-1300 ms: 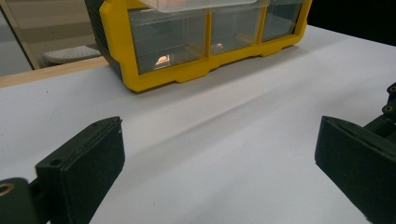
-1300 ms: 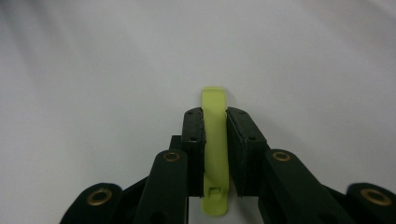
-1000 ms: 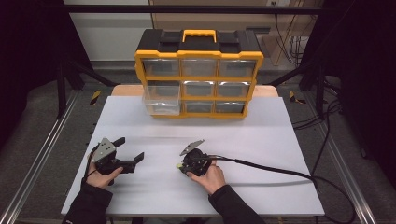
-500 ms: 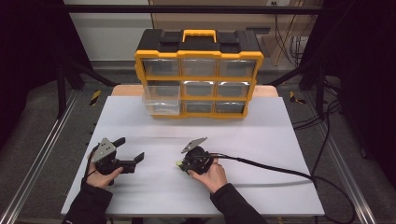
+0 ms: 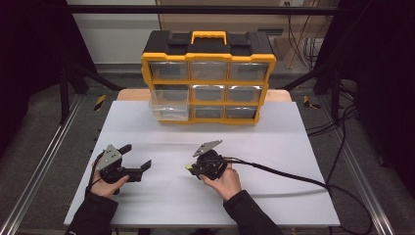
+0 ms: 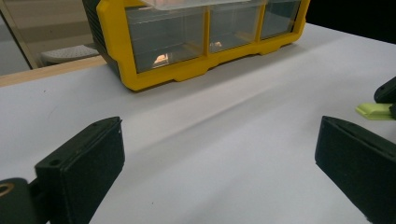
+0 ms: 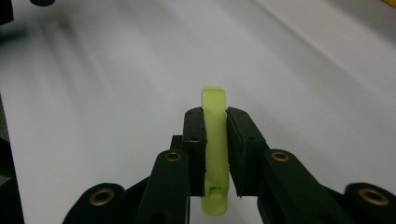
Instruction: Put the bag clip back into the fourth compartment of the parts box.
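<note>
My right gripper point(image 7: 215, 116) is shut on a flat lime-green plastic piece point(image 7: 215, 140), whose rounded tip sticks out past the pads. From above, that right gripper point(image 5: 192, 169) hangs just over the white table near its middle front, with the green piece point(image 5: 188, 168) pointing left. My left gripper point(image 5: 137, 157) rests at the front left, jaws wide open and nothing between them. In the left gripper view, the open left gripper point(image 6: 219, 158) faces the yellow drawer cabinet point(image 6: 187, 70), and the green piece point(image 6: 373, 110) shows at the right edge.
A yellow and black drawer cabinet point(image 5: 208, 78) with clear drawers stands at the table's back; its middle-left drawer point(image 5: 169, 105) is pulled out. The white table point(image 5: 274, 147) has bare room between cabinet and grippers. A black cable point(image 5: 293, 175) trails right from the right gripper.
The right gripper has lifted slightly off the table with the green piece in it. The left gripper has kept still.
</note>
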`<state>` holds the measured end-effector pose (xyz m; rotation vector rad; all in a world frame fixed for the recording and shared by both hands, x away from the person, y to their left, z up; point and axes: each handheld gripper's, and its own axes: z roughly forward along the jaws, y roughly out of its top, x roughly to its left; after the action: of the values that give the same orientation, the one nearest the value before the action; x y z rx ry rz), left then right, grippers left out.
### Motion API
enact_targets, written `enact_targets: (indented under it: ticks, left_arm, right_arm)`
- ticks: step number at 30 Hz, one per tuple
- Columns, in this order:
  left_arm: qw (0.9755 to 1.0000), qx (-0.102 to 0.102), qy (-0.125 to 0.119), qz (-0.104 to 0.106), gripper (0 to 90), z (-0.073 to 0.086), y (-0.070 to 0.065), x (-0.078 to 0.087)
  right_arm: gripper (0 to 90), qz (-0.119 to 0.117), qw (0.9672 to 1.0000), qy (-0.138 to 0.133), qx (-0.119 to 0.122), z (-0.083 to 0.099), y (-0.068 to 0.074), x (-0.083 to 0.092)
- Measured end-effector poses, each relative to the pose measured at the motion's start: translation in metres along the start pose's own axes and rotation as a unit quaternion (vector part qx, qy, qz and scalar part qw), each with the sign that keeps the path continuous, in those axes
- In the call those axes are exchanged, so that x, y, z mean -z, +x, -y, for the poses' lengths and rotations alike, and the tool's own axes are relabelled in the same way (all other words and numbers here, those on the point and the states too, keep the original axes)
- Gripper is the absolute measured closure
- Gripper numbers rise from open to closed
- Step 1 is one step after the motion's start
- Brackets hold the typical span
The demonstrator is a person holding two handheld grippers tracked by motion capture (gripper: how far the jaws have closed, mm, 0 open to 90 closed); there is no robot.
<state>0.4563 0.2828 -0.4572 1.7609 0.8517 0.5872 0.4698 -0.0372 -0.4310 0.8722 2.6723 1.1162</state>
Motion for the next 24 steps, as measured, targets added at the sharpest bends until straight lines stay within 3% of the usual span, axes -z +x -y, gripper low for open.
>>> enact_targets:
  ticks: [24]
  left_arm:
    - [1.0000,-0.002,0.001,0.001,1.4,0.000,0.000,0.000]
  right_arm:
    - [78.3,0.019,0.9986,-0.049,0.000,-0.017,-0.010,0.034]
